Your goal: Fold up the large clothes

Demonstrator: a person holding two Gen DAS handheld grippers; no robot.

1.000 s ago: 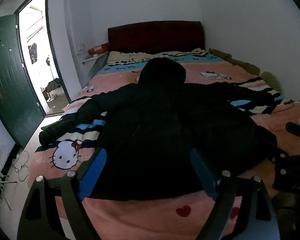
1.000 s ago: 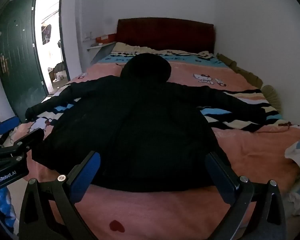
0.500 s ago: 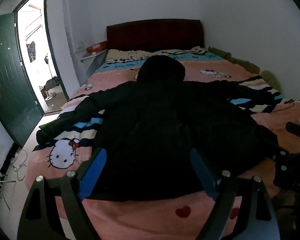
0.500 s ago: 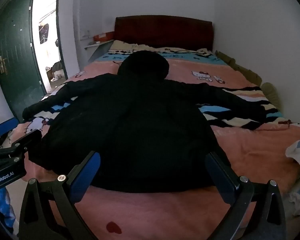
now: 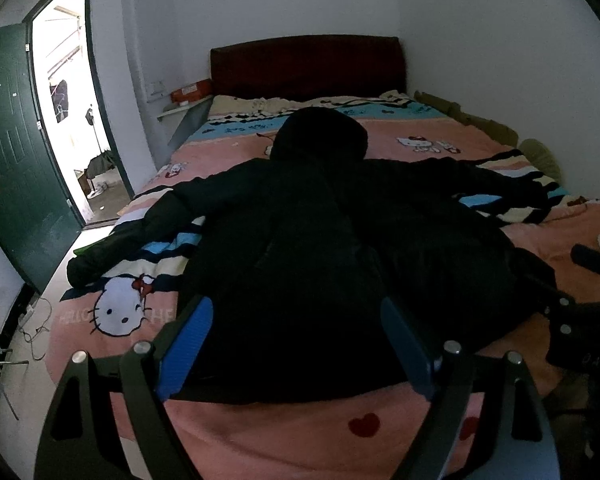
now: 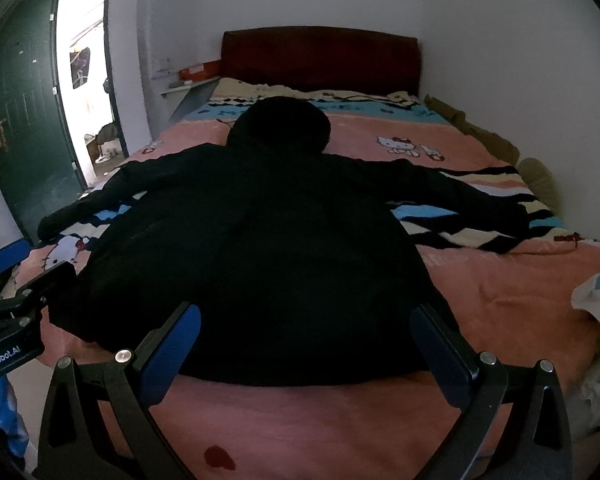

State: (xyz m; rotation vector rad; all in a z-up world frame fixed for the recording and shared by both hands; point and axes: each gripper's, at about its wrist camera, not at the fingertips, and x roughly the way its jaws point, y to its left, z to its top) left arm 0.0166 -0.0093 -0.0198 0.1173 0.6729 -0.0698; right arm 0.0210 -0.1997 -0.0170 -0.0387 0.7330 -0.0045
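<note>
**Coat spread flat, first fold not yet begun**

While both tools hang over the foot of the bed (image 5: 260,436), nothing is gripped: the left gripper (image 5: 296,344) has its blue pads spread wide and empty, and the right gripper (image 6: 304,348) is released the same way, its pads apart above the hem. The black coat (image 6: 260,248) lies flat across the pink cover, hood (image 6: 280,128) at 12 o'clock toward the headboard (image 6: 320,58), one sleeve (image 5: 128,236) running out to 9 o'clock and hanging at the bed's edge, the other sleeve (image 6: 460,196) reaching to 3 o'clock over the striped band. The hem sits at 6 o'clock, just beyond both tools.

The step in hand looks like lining up for the opening fold. Next, I judge, each tool needs to travel out to a sleeve or a side edge, close on it, and carry it inward over the body. The padded cloth is bulky and may spring back, so a deep pinch seems wise.
</note>
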